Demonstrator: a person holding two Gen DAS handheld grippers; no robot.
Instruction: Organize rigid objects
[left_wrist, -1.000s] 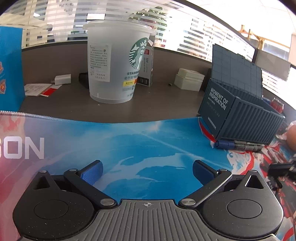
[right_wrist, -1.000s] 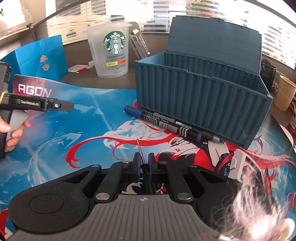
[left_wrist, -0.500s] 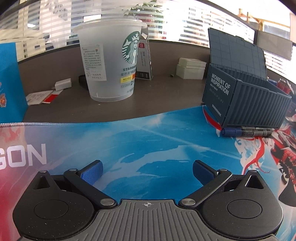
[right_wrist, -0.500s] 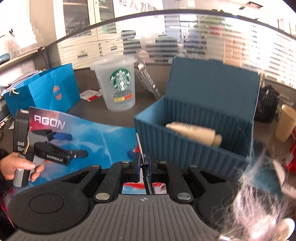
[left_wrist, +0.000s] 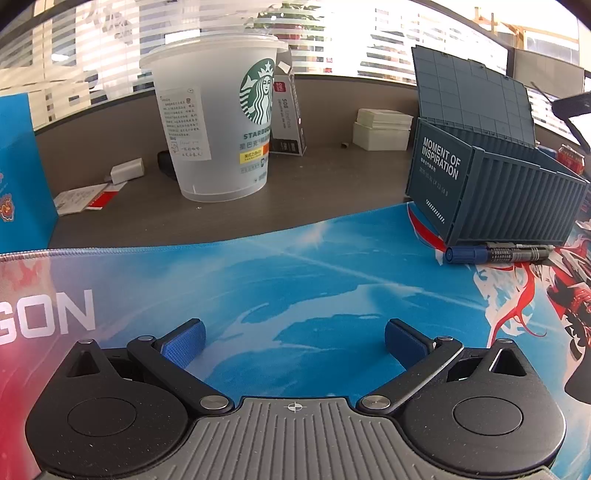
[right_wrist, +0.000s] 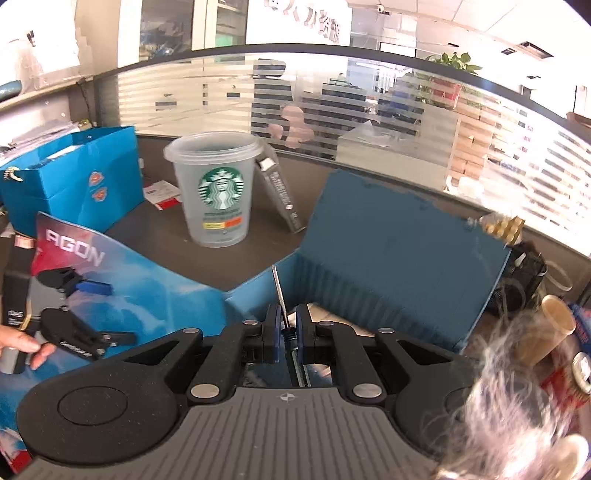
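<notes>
We can only see the thin metal tip of the screwdriver (right_wrist: 277, 291) — its handle is hidden between the blue pads of the right gripper (right_wrist: 286, 332). The inside of the blue box (right_wrist: 388, 266) is mostly blocked by that gripper; a pale thing lies in there, but we cannot tell what. A blurry, fuzzy clump (right_wrist: 517, 398) covers the lower right corner. The marker (left_wrist: 498, 253) has tiny print we cannot read, and the mat's word (left_wrist: 44, 321) is cut off by the edge.

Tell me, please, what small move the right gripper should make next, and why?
Probably carry on forward over the open blue container box and lower. The right gripper is shut on a thin screwdriver whose tip points at the box's near wall.
</notes>
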